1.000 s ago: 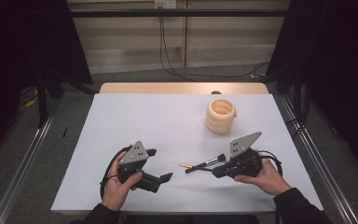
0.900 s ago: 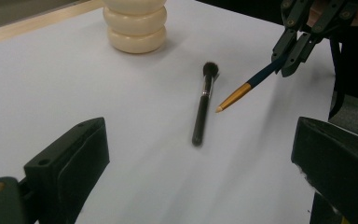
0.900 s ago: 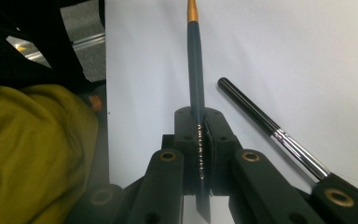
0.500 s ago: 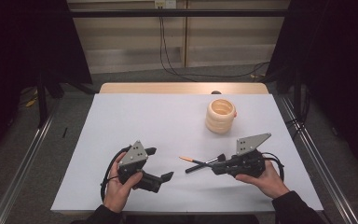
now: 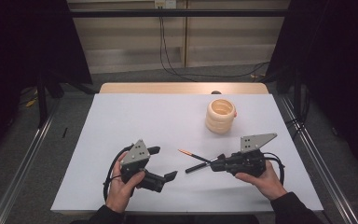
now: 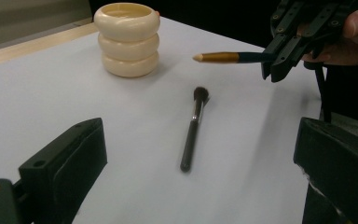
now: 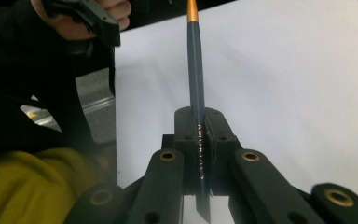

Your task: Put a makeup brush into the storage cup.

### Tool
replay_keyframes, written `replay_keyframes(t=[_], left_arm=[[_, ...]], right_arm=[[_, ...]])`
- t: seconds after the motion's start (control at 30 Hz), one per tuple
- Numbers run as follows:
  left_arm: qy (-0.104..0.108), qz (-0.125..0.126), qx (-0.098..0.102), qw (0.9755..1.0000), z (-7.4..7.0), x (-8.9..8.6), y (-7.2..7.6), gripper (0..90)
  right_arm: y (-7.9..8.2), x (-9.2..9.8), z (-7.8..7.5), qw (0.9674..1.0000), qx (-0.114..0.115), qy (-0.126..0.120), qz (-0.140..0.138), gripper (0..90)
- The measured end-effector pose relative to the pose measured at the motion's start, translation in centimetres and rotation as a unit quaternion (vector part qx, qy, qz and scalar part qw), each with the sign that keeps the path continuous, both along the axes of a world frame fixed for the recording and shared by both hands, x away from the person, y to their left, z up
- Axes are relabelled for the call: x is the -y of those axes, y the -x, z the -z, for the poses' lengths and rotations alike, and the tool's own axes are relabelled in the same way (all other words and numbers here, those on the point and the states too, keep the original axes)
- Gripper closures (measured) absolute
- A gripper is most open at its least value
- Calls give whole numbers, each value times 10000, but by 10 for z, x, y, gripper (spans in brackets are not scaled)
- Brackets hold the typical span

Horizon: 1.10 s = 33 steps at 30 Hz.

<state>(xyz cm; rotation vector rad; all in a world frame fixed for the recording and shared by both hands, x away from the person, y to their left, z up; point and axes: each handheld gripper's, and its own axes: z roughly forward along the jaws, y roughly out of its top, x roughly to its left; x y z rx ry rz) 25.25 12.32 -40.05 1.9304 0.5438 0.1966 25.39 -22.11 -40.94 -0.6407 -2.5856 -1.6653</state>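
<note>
Lying clamped between the right hand-held gripper's (image 5: 214, 163) closed jaws: pencil (image 5: 189, 153), tip pointing left, above bench (image 5: 168, 116). Left hand-held gripper (image 5: 164, 163) wide, apart from it.

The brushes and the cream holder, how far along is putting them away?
Done: nothing shows in the ringed holder yet. In hand: the right gripper is shut on the gold-tipped brush, held off the table. Left: that brush probably goes into the holder, then the black brush lying on the white table. The left gripper is open.
</note>
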Motion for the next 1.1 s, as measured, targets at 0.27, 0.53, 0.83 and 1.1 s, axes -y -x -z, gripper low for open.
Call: replay_keyframes(t=[0.27, 0.53, 0.83, 1.1], left_arm=[[65, 160, 88, 9998, -4, 13, 1, 42], [280, 221, 7, 9994, -2, 20, 2, 45], [393, 298, 45, 9988, -3, 27, 4, 33], [511, 247, 95, 9983, -4, 30, 5, 32]], right_arm=[[2, -1, -2, 9998, 116, -187, 16, 851], [2, -1, -4, 9993, 160, -337, 19, 851], [2, -4, -4, 9989, 207, -409, 86, 851], [2, -5, -6, 9985, 265, -473, 71, 851]])
